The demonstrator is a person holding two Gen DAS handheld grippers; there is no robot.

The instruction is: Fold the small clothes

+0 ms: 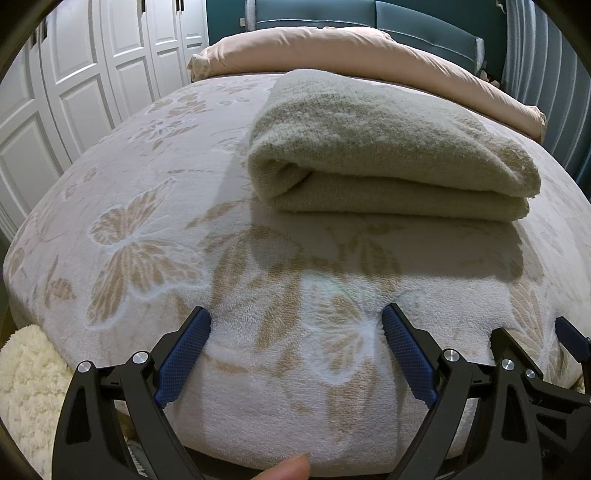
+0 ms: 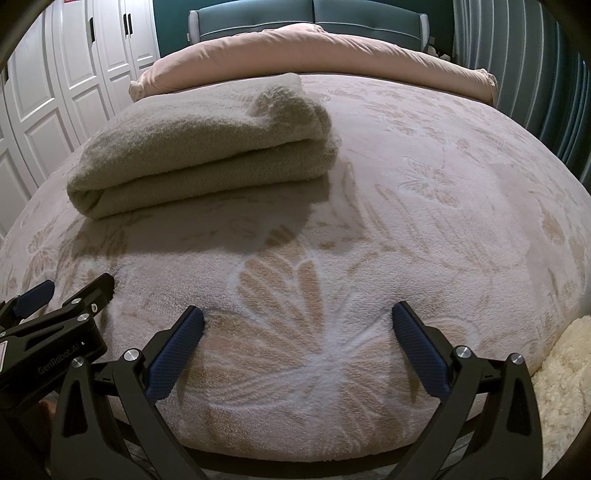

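Folded beige knit garment lies on the butterfly-patterned bedspread, well ahead of both grippers, nothing touching it. Left gripper: jaws spread wide, nothing between the blue pads, low over the near edge of the bed. Right gripper: same, wide apart and empty. Left view alone shows a fingertip at the bottom edge and white fleece lower left. Right view shows the garment's rounded fold at its left end and the left gripper side-on at lower left. Pink duvet bunched against the teal headboard; white wardrobe doors to the left.
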